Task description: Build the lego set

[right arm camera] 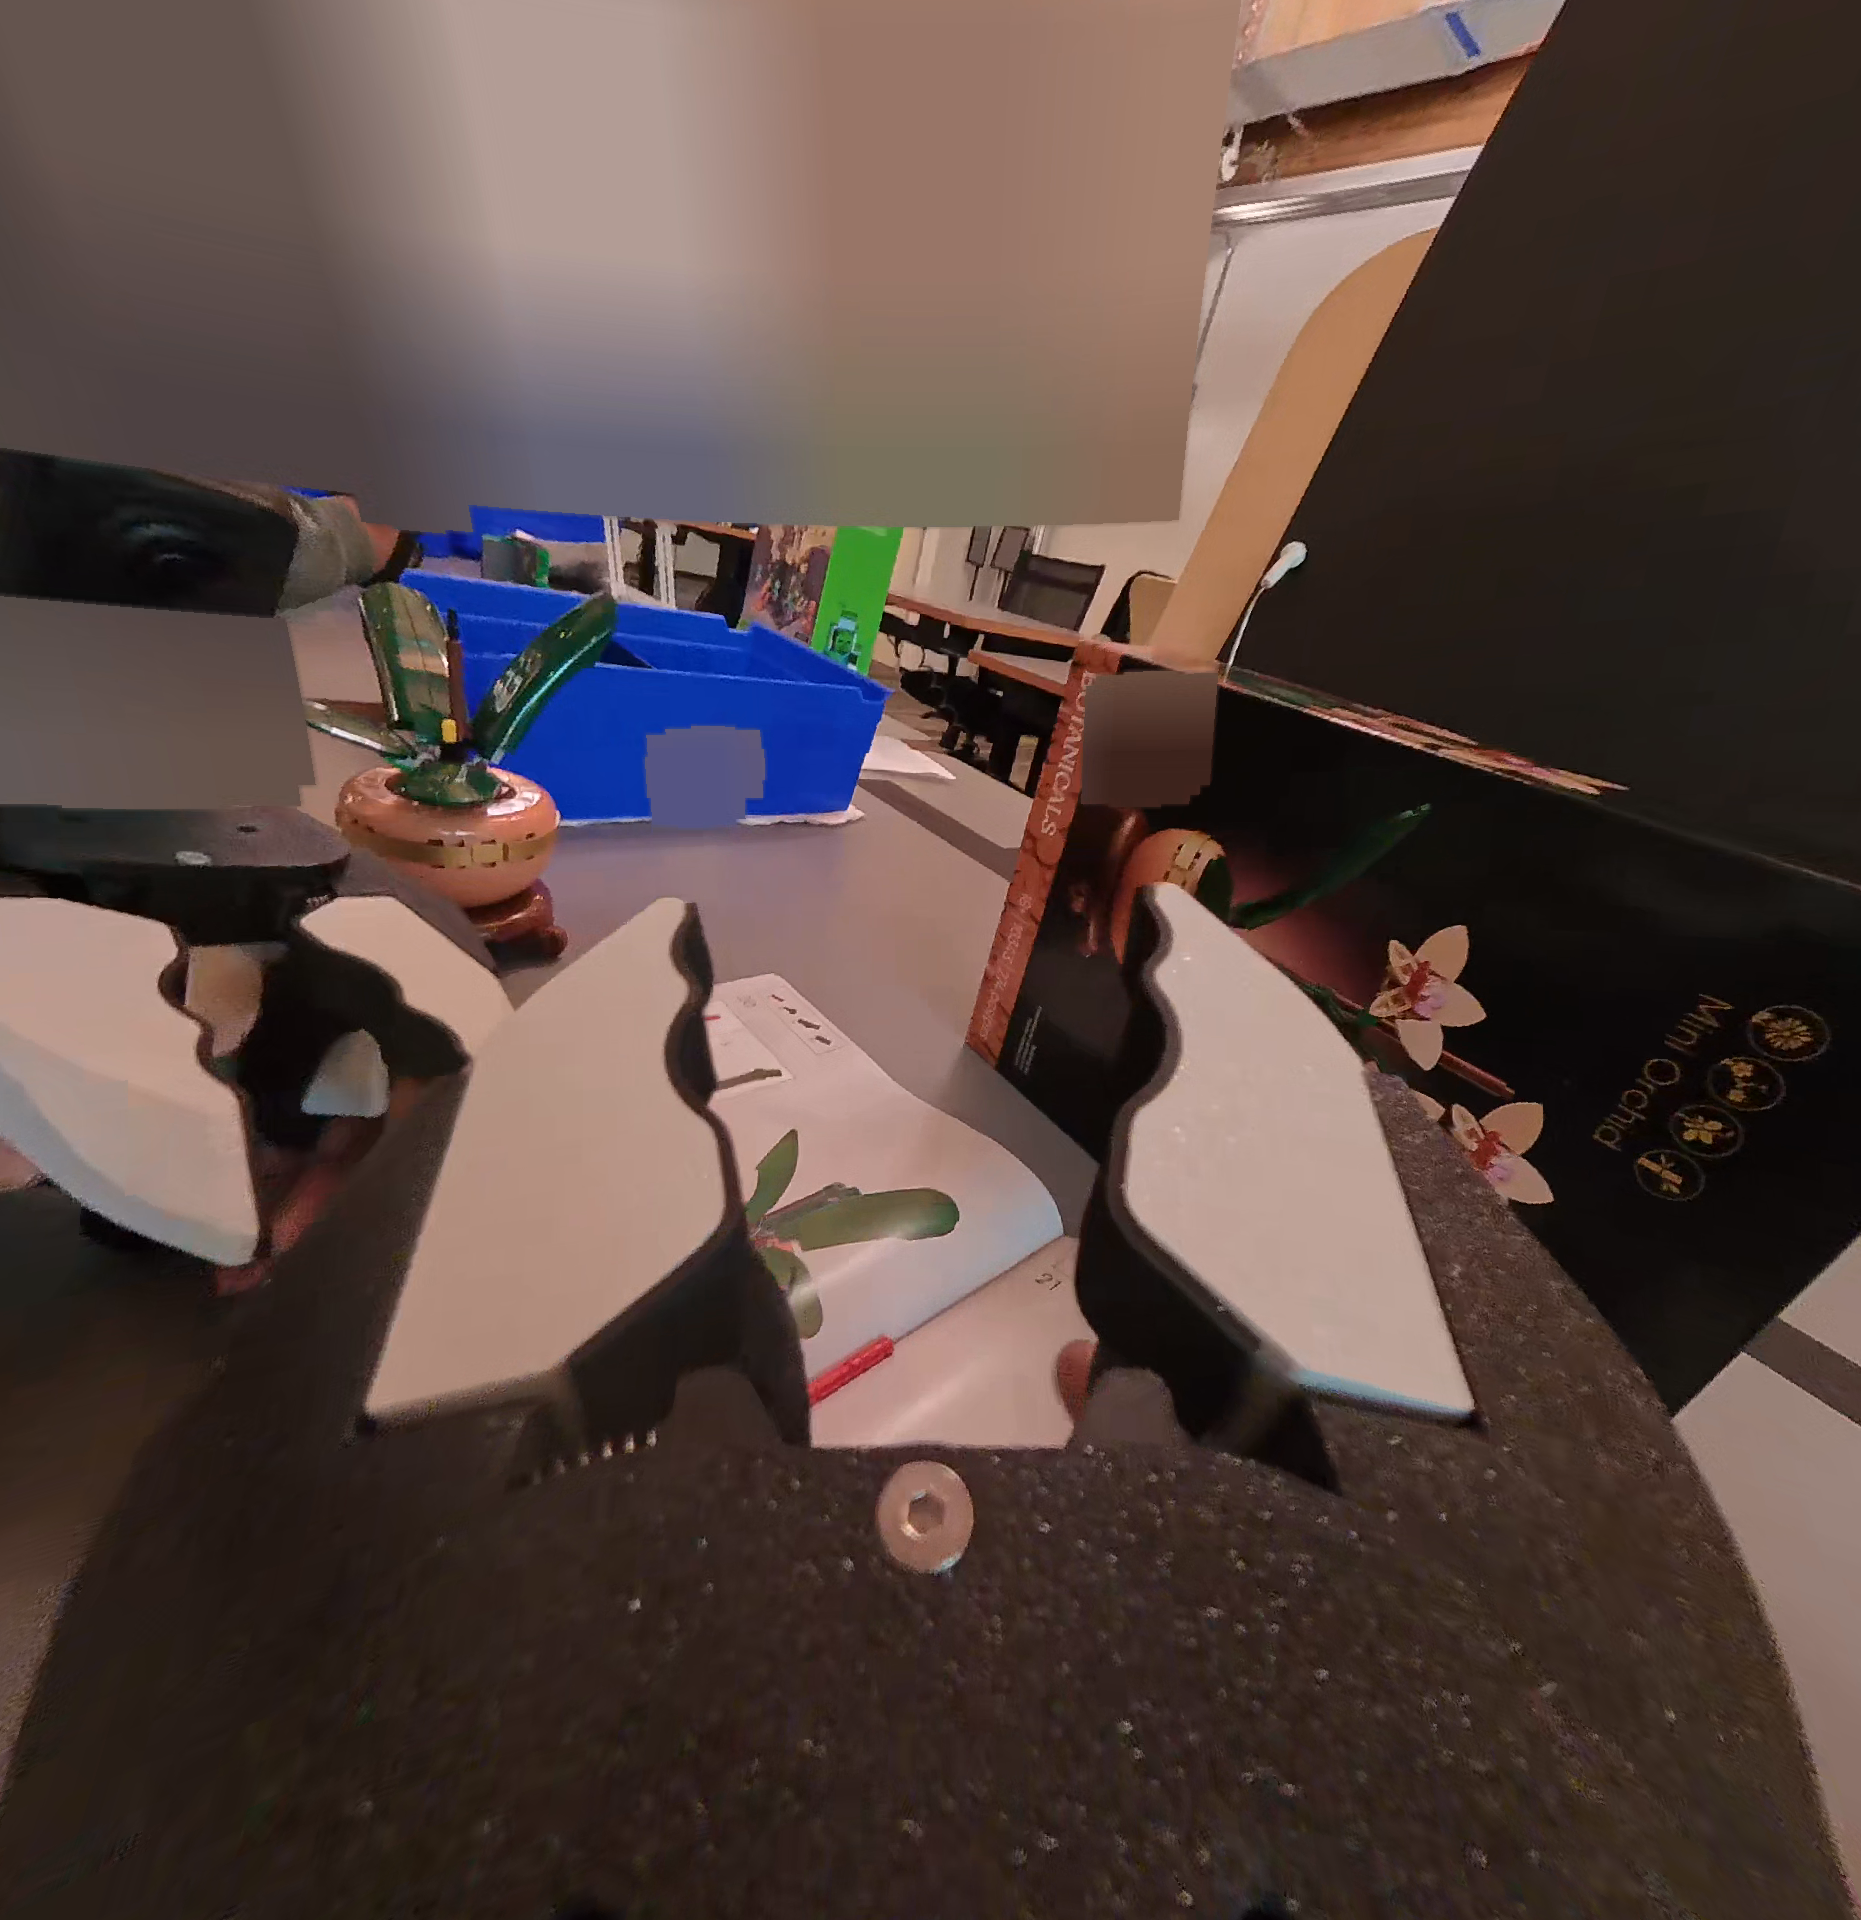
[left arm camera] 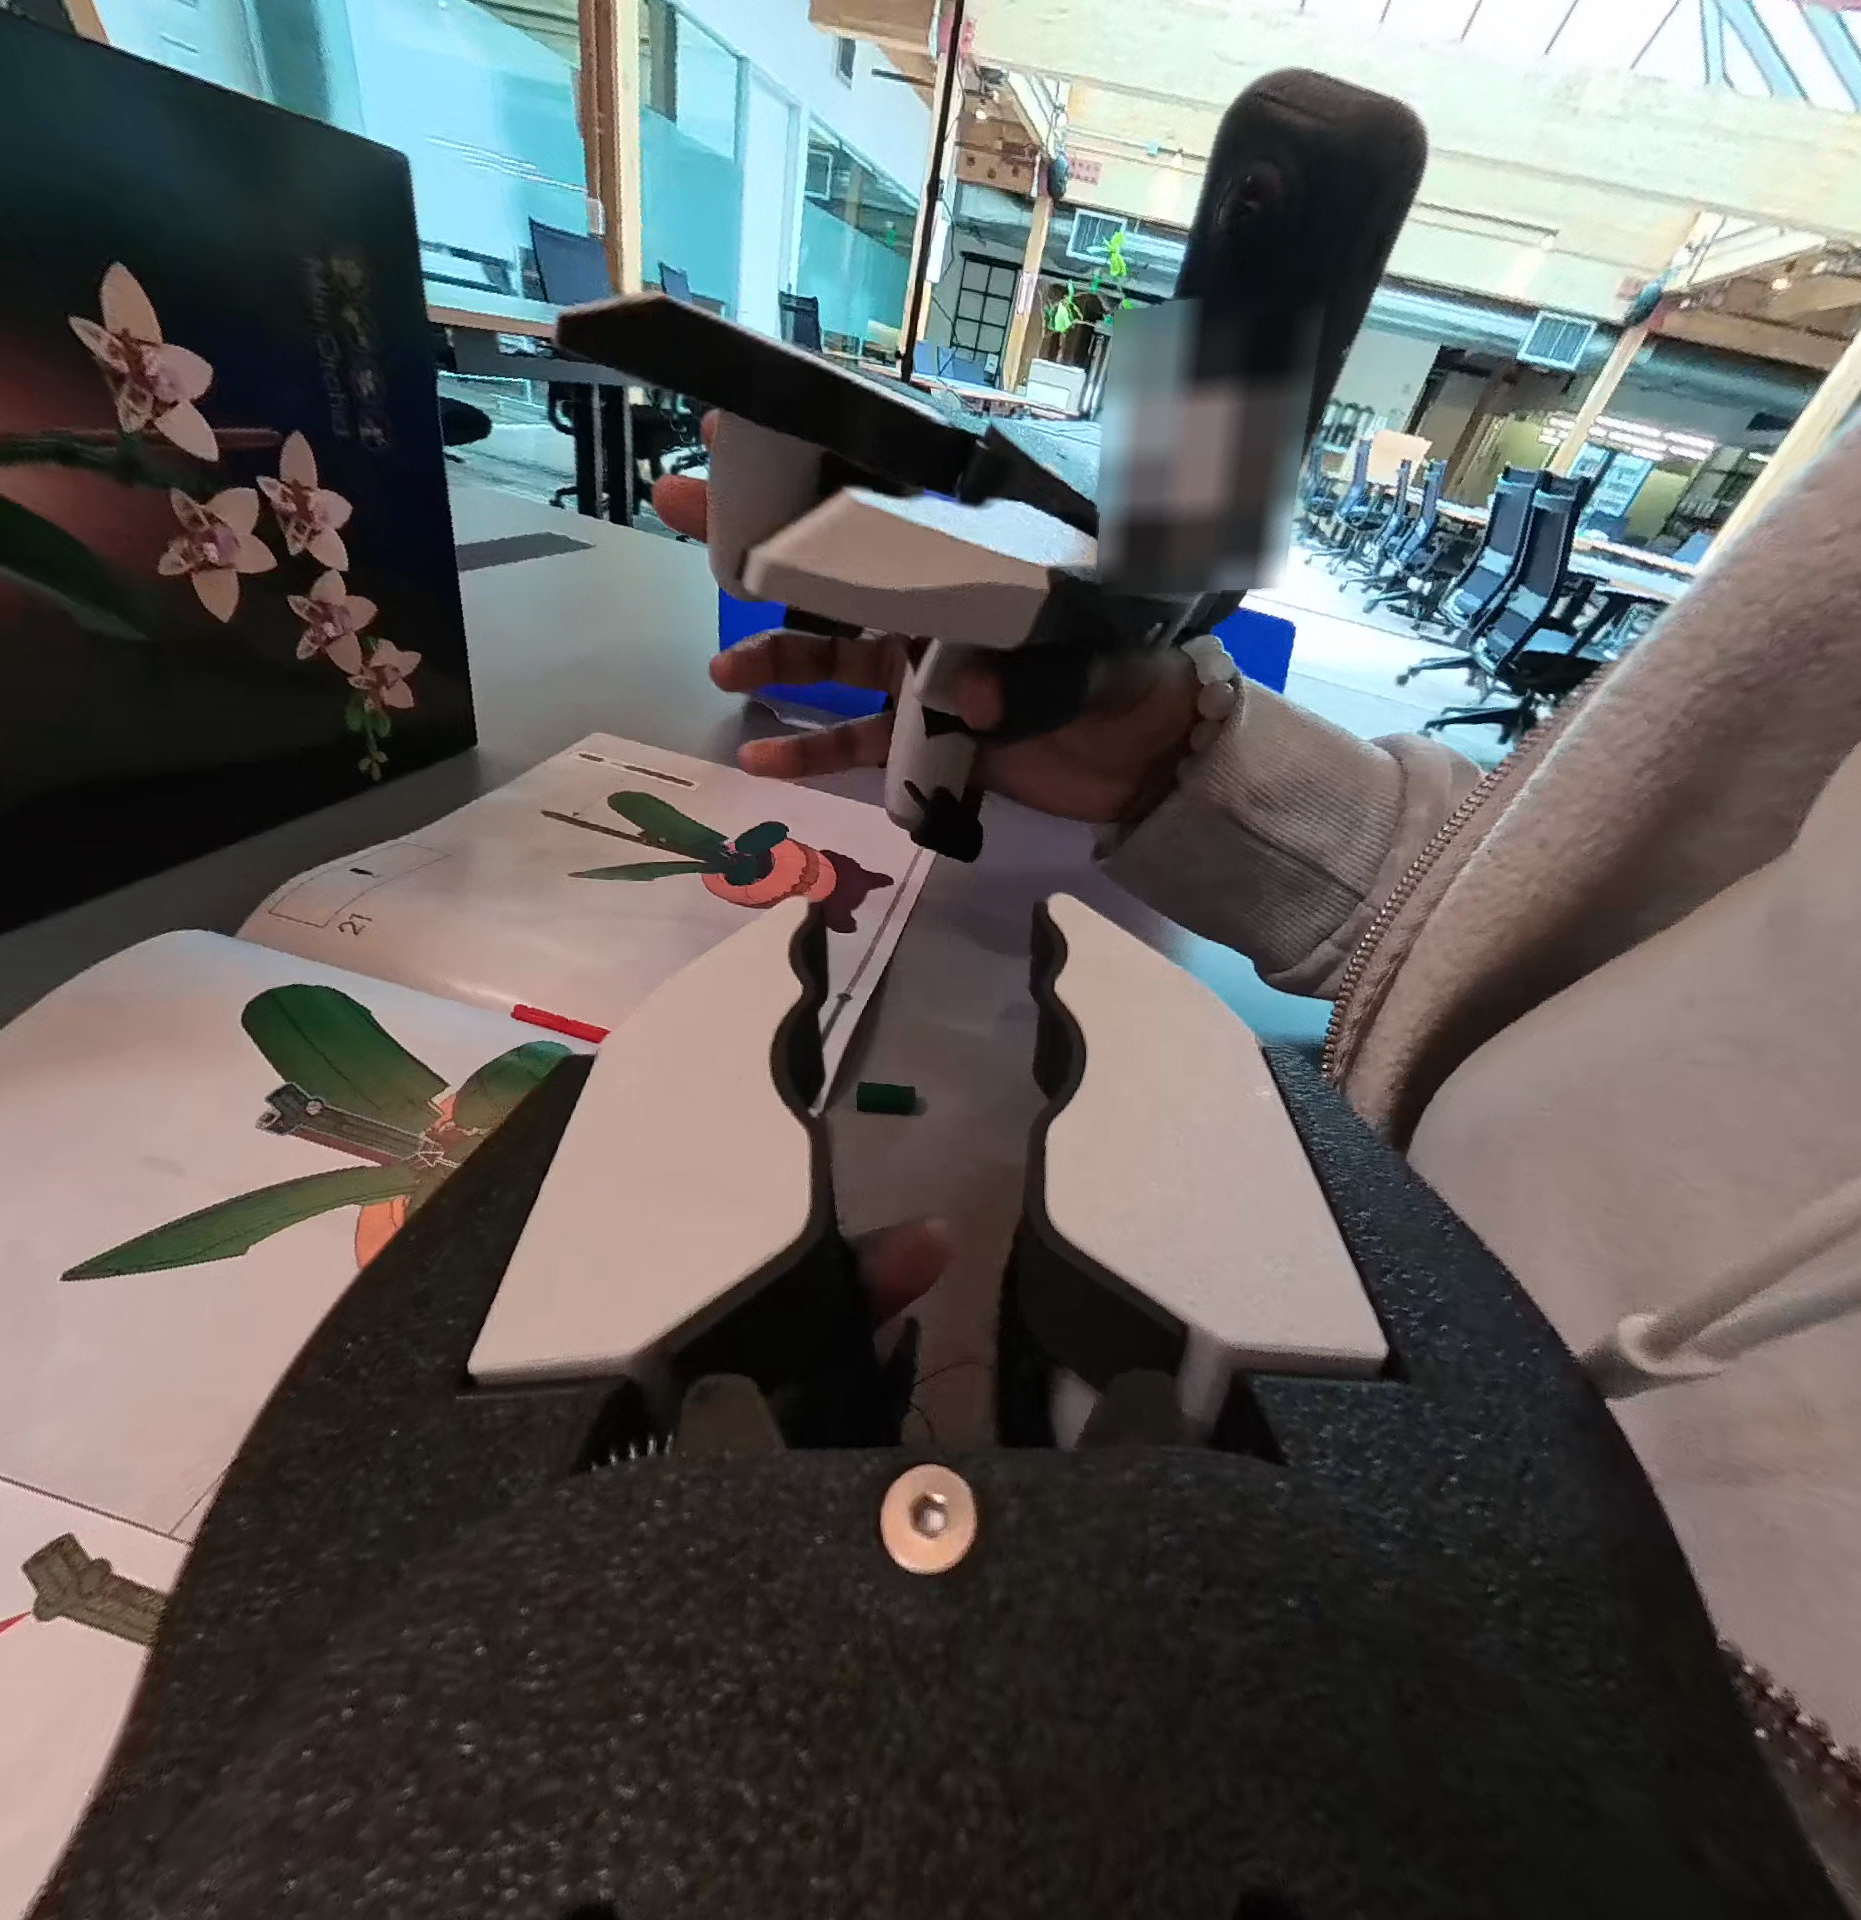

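Observation:
My left gripper (left arm camera: pixel 931 914) is open and empty, low over the grey table (left arm camera: pixel 936 1164). A small dark green piece (left arm camera: pixel 884 1098) lies on the table between its fingers, untouched. A thin red piece (left arm camera: pixel 557 1023) lies on the open instruction booklet (left arm camera: pixel 178 1195). My right gripper (right arm camera: pixel 918 909) is open and empty above the booklet (right arm camera: pixel 905 1143); it also shows in the left wrist view (left arm camera: pixel 656 447), raised and held by a hand. The partly built model (right arm camera: pixel 448 821), a tan pot with green leaves, stands at far left. The red piece (right arm camera: pixel 853 1366) shows below the right gripper.
The dark set box (left arm camera: pixel 178 520) with orchid pictures stands upright behind the booklet; it is close on the right in the right wrist view (right arm camera: pixel 1425 987). A blue bin (right arm camera: pixel 677 717) sits behind the model. A person's beige sleeve (left arm camera: pixel 1321 831) fills the right side. My left gripper's tips are some 20 cm from the partly built model (right arm camera: pixel 448 821).

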The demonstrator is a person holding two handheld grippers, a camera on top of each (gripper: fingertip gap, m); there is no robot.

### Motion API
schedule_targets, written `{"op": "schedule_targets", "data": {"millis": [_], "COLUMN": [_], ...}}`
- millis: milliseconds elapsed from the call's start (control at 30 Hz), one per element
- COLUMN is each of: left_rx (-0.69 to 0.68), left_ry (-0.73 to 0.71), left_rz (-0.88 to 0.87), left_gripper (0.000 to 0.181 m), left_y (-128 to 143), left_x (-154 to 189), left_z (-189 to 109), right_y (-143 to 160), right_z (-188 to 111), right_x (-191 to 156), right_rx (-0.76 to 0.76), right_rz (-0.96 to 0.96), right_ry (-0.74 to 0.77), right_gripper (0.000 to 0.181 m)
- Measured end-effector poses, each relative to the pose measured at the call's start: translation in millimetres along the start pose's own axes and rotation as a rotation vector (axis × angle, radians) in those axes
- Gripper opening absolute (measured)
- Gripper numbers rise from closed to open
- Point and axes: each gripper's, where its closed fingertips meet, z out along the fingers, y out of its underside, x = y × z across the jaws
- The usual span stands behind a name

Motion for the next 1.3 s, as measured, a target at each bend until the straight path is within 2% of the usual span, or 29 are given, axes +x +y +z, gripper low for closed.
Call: {"op": "schedule_targets", "data": {"millis": [67,100,133,200,400,500,600,667,800,1033,1167,1300], "left_rx": [-0.006,-0.005,-0.002,0.003,0.004,0.008,0.01,0.013,0.024,0.022,0.012,-0.011], "left_ry": [0.003,0.001,-0.002,-0.01,-0.045,-0.056,-0.059,-0.061,-0.074,-0.085,-0.076,-0.039], "left_rz": [0.0,-0.003,-0.008,-0.018,-0.061,-0.082,-0.088,-0.093,-0.117,-0.126,-0.123,-0.107], "left_gripper": [0.038,0.039,0.039,0.039,0.037,0.035,0.035,0.035,0.034,0.034,0.033,0.033], "left_y": [1,1,0,0,0,0,-1,-1,-2,-1,0,2], "left_x": [0,0,-1,-3,-11,-14,-15,-16,-20,-22,-20,-12], "left_z": [0,0,0,-1,-2,-3,-4,-5,-7,-7,-6,-2], "right_y": [0,4,11,32,95,118,129,130,130,117,119,116], "right_z": [-2,-3,-3,-4,-14,-15,-23,-26,-28,-59,-75,-70], "right_x": [6,8,9,7,-23,-26,-37,-42,-48,-64,-83,-84], "right_rx": [0.005,-0.021,-0.071,-0.229,-0.689,-0.836,-0.924,-0.935,-0.962,-0.987,-0.952,-0.879], "right_rz": [0.008,0.006,0.005,-0.009,-0.047,-0.085,-0.069,-0.06,-0.016,0.087,0.021,-0.022], "right_ry": [0.028,0.03,0.019,-0.027,-0.44,-0.551,-0.668,-0.701,-0.673,-0.677,-0.697,-0.712], "right_gripper": [0.06,0.045,0.032,0.024,0.025,0.016,0.013,0.013,0.014,0.014,0.021,0.022]}}
